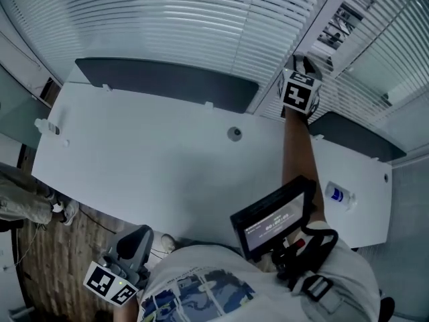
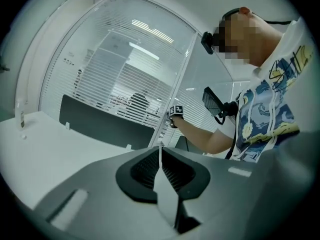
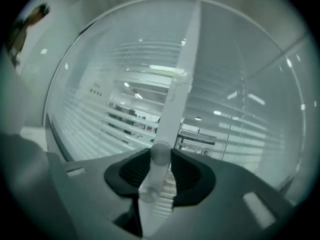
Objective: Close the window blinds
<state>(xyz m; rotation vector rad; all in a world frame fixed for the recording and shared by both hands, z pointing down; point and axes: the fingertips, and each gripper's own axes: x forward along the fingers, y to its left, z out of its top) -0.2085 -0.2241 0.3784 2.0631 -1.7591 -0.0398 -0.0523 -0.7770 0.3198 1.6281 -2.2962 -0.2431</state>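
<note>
White slatted blinds (image 1: 167, 25) hang over the glass behind the desk, their slats tilted partly apart, so rooms beyond show through (image 3: 130, 116). My right gripper (image 1: 305, 66) is stretched across the desk to the white window post (image 3: 182, 74) between two panes. Its jaws (image 3: 160, 159) are closed on the translucent blind wand (image 3: 152, 179), which runs down between the ribbed pads. My left gripper (image 1: 110, 284) hangs low at my left side, away from the desk. Its pads (image 2: 160, 156) meet in a line with nothing between them. The right gripper (image 2: 175, 111) also shows far off in the left gripper view.
A white desk (image 1: 154, 166) lies between me and the window, with dark divider panels (image 1: 167, 82) along its far edge. On it are a round grommet (image 1: 234, 133), a small bottle (image 1: 340, 195) at the right and a small white item (image 1: 47, 127) at the left. A screen (image 1: 275, 217) hangs on my chest.
</note>
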